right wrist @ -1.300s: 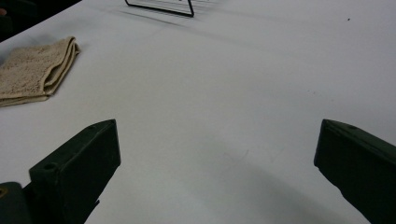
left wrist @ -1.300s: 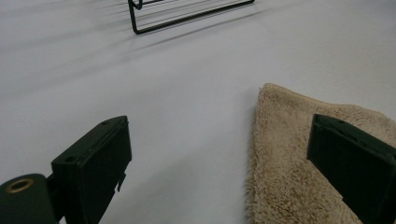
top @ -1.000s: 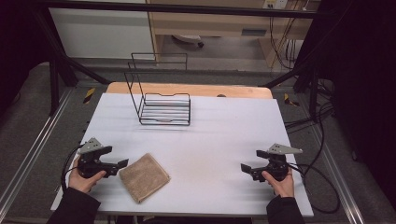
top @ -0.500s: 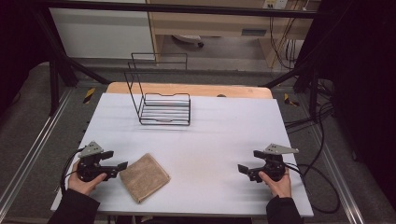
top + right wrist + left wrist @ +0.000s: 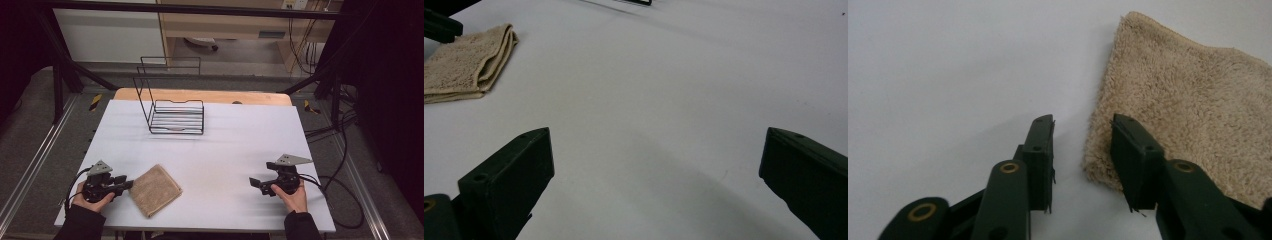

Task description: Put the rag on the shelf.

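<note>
Folded tan towel [image 5: 155, 189] lies well in front of the wire rack [image 5: 172, 109]. Looks soft, light, floppy — pinch corner thru all layers. Left gripper [image 5: 1082, 136] at towel's corner, jaws narrowly apart, empty; right gripper [image 5: 654, 165] w/ jaws wide, far from towel.

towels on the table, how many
1: a folded tan towel lies near the front left of the white table, right beside the left gripper. None seems hidden.
</note>
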Motion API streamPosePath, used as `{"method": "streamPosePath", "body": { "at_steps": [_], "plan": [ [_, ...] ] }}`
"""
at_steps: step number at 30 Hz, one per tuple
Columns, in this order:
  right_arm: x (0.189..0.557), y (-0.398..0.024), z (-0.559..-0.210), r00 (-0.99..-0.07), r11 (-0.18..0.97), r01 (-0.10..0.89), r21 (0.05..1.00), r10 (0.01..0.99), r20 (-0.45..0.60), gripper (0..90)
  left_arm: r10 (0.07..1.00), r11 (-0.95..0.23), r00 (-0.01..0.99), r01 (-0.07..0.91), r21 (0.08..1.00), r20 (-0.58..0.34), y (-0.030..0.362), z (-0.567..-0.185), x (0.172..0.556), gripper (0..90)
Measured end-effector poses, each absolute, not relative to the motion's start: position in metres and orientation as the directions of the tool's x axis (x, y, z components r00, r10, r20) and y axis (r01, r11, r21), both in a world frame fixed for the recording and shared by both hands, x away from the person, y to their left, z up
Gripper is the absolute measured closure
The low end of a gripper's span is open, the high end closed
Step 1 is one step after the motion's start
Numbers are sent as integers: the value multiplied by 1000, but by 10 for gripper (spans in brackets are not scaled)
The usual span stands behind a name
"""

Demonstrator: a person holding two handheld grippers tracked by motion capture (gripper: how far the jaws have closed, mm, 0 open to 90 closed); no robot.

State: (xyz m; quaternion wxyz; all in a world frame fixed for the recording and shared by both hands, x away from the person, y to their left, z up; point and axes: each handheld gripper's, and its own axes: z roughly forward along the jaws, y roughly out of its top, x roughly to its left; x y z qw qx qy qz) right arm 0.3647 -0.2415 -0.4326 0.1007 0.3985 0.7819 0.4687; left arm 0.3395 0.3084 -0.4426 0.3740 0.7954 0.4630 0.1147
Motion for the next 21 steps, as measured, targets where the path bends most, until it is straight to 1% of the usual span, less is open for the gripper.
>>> {"method": "streamPosePath", "body": {
  "at_steps": [7,13,21],
  "plan": [
    [367,-231,-429,-668,249,531,810,711,219,22,822,-311,547,664,679,-159,301,-445,338,704],
    [373,-204,-427,-688,285,537,794,692,217,26,821,-309,545,674,672,-170,298,-446,338,762],
    [379,-170,-425,-718,330,524,785,666,200,26,830,-303,532,684,664,-170,295,-446,338,787]
  ]
}}
